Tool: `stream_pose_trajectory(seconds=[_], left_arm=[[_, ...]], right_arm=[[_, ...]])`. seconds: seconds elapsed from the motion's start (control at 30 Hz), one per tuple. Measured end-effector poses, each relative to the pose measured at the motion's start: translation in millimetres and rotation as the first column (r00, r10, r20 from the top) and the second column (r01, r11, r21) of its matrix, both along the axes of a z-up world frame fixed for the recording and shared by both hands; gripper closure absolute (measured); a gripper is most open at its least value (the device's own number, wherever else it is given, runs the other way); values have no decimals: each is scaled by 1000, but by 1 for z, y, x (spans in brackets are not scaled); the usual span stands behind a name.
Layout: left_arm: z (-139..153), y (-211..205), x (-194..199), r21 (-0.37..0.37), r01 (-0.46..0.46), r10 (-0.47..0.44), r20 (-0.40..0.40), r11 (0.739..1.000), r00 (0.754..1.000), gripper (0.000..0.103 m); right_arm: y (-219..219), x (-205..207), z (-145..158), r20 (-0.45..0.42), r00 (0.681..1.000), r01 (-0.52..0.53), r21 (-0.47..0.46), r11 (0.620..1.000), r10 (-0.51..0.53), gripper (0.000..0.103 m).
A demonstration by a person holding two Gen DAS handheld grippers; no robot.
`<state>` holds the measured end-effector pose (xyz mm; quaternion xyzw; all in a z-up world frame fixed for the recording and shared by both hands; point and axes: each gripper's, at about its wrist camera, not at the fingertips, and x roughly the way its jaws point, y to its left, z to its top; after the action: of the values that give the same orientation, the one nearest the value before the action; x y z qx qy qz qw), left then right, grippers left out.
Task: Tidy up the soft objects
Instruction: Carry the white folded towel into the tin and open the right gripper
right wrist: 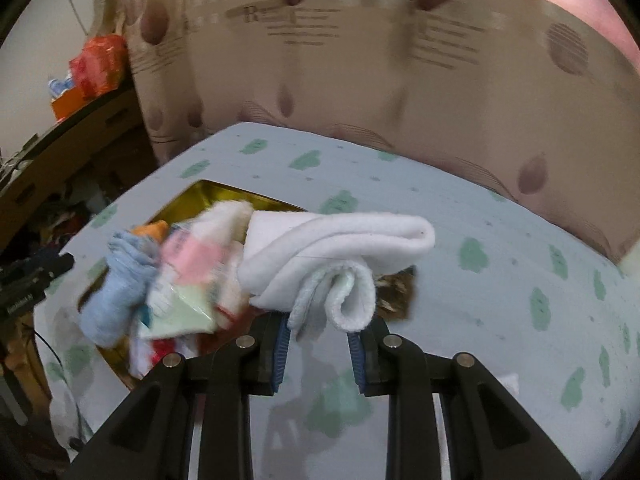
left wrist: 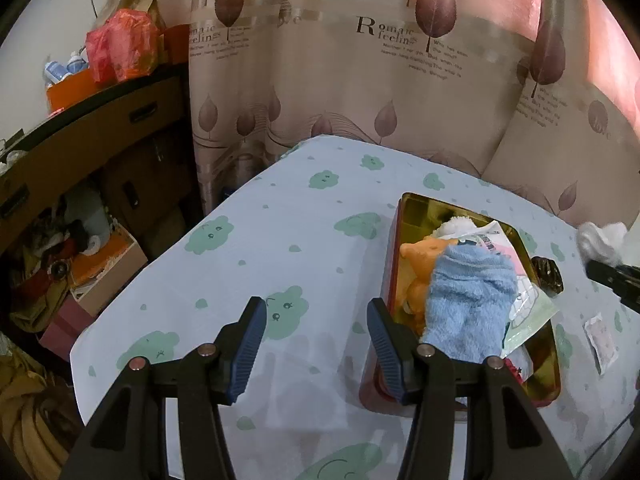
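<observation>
- One table (left wrist: 280, 216), the largest item, covered with a pale blue cloth printed with green cloud shapes; patterned curtain (left wrist: 360, 80) hangs behind it.
- Cardboard boxes (left wrist: 80, 152) stacked left of the table, with a red plastic bag (left wrist: 120, 46) on top.
- Gold-lined tin (left wrist: 544, 364) with red outer walls sits on the table, lid off, to the right of the left gripper.
- Tin contents, heaped above the rim: blue fuzzy sock (left wrist: 468, 304) lying on top, orange plush toy (left wrist: 420, 264) beside it on the left, a flat pink-and-green packet (left wrist: 528, 304) under the sock, a white fluffy item (left wrist: 456, 226) at the far end.
- White cloth (right wrist: 340, 248), rolled and folded, held clear of the table just right of the tin; right wrist view is motion-blurred.
- Left gripper (left wrist: 316, 316): jaws spread apart, nothing between them, poised over bare tablecloth; its right finger is just beside the tin's near-left wall.
- Right gripper (right wrist: 320, 332): jaws clamped on the lower rolled edge of the white cloth.
- Small dark crumpled wrapper (left wrist: 548, 274) against the tin's right wall.
- Small flat sachet (left wrist: 600, 338) on the cloth further right.
</observation>
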<state>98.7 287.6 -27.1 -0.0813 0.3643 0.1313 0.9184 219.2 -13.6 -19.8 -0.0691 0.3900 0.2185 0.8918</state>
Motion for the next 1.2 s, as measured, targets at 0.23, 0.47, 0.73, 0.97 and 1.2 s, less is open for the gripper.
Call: stream_pose_trajectory(seconds=[0.23, 0.47, 0.73, 0.97, 1.2], left_arm=[[1, 3, 0, -6, -7, 7, 6, 1000, 1000, 49], [1, 6, 0, -20, -17, 17, 9, 1000, 1000, 49], [-1, 8, 0, -18, -14, 14, 8, 1000, 1000, 49], [-2, 9, 0, -22, -14, 14, 4, 1000, 1000, 49], [-3, 9, 2, -18, -10, 10, 0, 1000, 1000, 49]], right_arm=[[54, 10, 3, -3, 998, -63, 3, 998, 63, 79], [96, 20, 3, -25, 993, -115, 24, 993, 115, 74], [128, 29, -3, -33, 988, -151, 21, 988, 151, 68], [129, 29, -7, -29, 988, -154, 24, 988, 154, 55], [117, 22, -7, -38, 988, -149, 49, 988, 151, 54]])
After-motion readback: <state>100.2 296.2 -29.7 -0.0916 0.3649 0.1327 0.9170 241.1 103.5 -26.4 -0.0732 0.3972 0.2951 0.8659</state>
